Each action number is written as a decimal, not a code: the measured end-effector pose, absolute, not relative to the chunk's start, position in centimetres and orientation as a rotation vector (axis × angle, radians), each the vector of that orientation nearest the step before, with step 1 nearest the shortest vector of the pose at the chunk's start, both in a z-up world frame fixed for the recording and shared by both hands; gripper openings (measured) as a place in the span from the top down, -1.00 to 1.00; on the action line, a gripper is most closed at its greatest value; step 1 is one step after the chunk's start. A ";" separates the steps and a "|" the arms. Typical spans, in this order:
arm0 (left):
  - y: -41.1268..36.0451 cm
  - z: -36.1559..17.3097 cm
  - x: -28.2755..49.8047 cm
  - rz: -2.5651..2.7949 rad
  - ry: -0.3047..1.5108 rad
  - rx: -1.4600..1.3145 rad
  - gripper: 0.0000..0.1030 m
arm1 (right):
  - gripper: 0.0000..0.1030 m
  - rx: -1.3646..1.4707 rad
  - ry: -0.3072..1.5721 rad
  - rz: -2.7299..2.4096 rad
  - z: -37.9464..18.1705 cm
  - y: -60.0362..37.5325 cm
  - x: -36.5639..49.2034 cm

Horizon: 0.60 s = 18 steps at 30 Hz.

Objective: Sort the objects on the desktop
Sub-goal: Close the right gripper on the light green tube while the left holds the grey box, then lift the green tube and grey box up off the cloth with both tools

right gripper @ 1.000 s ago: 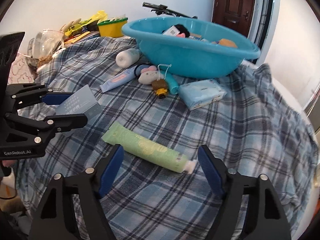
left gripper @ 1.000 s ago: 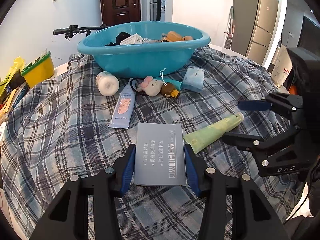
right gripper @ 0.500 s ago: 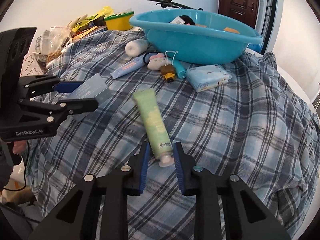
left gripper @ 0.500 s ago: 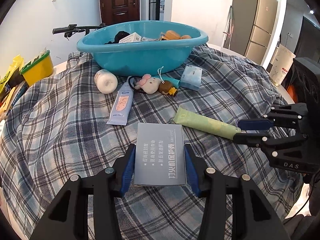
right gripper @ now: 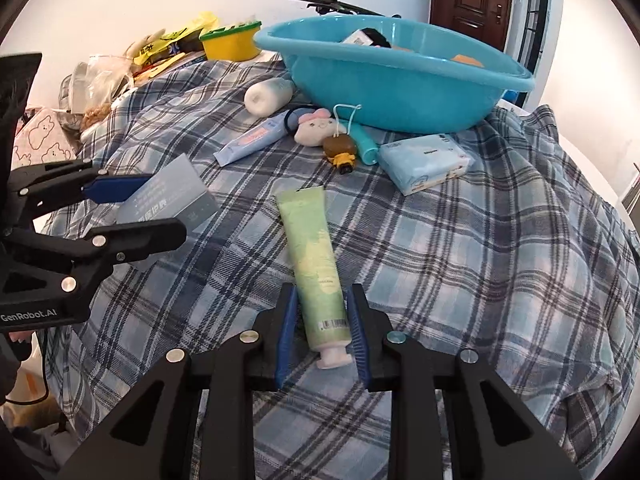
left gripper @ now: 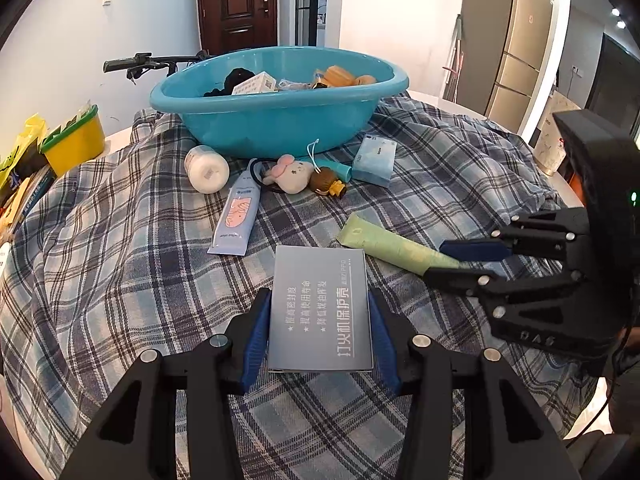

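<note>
A: Report the left side first.

B: The left tool [left gripper: 318, 334] is gripping a flat grey rectangular packet printed with white Chinese text [left gripper: 320, 308]; its blue pads [left gripper: 256, 336] are pressing on the packet's two long edges. The packet is sitting low over the blue-and-white plaid cloth [left gripper: 120, 264] covering the table. A yellow plastic tub with a green rim [left gripper: 74, 142] is standing at the far left edge.

A: Centre items?

B: A white cylindrical bottle [left gripper: 207, 169] is lying on its side near the large turquoise plastic basin [left gripper: 280, 120]. Beside it, a pale blue squeeze tube with a pink print [left gripper: 237, 216] is lying flat. A small white-and-pink plush toy [left gripper: 291, 175] and a small brown figure charm [left gripper: 326, 186] are resting just in front of the basin. A light blue tissue pack [left gripper: 376, 160] is lying to their right. The basin is already holding several items.

A: Right side?

B: The right tool [right gripper: 320, 334] is closing on the cap end of a pale green squeeze tube [right gripper: 314, 264], with both blue pads touching the tube's sides. The tube is pointing away from the tool toward the basin; whether it is clear of the cloth cannot be determined.
</note>
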<state>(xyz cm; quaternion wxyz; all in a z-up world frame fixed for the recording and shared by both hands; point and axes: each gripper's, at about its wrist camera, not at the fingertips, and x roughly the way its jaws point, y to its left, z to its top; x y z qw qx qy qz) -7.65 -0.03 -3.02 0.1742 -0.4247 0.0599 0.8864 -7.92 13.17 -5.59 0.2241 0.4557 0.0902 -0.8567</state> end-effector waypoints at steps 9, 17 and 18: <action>0.0 -3.3 -7.8 2.510 0.161 -1.209 0.04 | 0.58 1.277 0.246 -2.411 -5.9 14.3 -7.6; 0.5 -3.6 -8.1 2.500 0.150 -1.213 0.04 | 0.58 1.300 0.243 -2.461 -5.8 16.4 -7.5; 0.6 -3.6 -8.0 2.499 0.154 -1.213 0.04 | 0.58 1.297 0.243 -2.463 -5.8 16.3 -7.6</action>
